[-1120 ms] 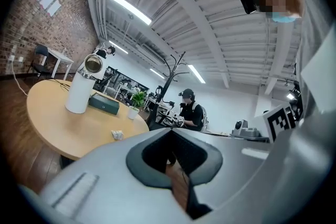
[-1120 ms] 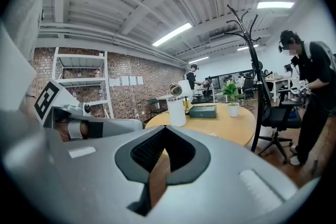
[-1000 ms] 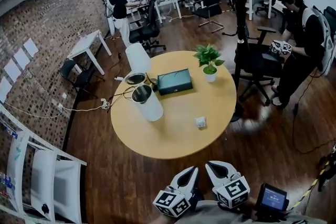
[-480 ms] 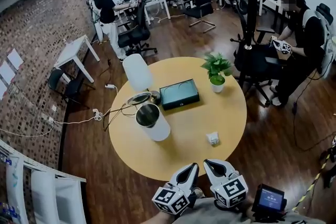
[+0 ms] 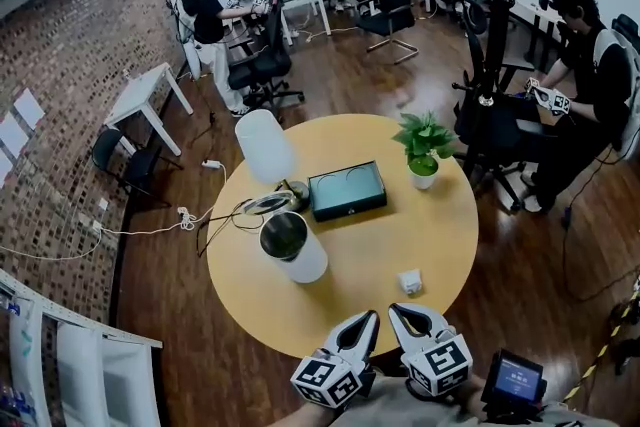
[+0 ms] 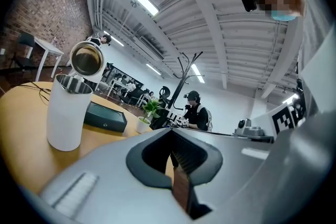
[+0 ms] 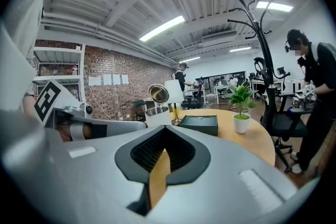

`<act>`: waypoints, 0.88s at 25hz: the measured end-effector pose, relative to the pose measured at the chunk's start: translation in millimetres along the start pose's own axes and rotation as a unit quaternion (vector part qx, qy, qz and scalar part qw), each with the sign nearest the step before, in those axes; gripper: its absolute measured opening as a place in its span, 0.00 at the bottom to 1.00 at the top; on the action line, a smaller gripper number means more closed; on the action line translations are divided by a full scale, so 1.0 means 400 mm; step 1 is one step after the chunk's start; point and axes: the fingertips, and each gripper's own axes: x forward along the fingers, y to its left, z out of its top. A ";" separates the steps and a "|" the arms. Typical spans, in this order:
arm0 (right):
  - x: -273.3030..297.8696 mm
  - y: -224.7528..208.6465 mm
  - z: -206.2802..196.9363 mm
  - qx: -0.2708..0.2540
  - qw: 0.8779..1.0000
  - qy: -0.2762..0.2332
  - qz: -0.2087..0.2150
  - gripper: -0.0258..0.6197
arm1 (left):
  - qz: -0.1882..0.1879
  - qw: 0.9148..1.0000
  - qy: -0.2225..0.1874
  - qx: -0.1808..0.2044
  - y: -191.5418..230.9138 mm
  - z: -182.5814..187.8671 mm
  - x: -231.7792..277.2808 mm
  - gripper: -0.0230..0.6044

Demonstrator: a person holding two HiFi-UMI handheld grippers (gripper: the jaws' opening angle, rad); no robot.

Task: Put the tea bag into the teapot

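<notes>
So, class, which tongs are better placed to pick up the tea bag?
Probably the right tongs: the tea bag lies almost straight ahead of them, while the left tongs sit further to its side.

Showing no readable word or number anywhere. Carrying only black-and-white square patterns, no letters, on the cubes [image 5: 327, 383] of the left gripper [image 5: 371, 316] and right gripper [image 5: 394, 310], at 6 o'clock in the head view. Glowing blue on the screen [image 5: 517, 380] at 5 o'clock, print too small to read. Hanging on the brick wall [image 5: 70, 45] at 9 o'clock, white sheets [image 5: 14, 133] looking blank.
</notes>
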 end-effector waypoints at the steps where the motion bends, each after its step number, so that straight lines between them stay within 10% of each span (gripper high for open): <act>1: 0.010 -0.014 0.002 -0.001 1.000 0.000 0.003 0.05 | 0.004 1.000 -0.001 0.001 0.009 0.003 0.014 0.03; 22: 0.204 -0.352 -0.005 0.017 0.999 0.027 0.026 0.05 | 0.056 0.998 0.030 -0.001 0.157 -0.004 0.339 0.03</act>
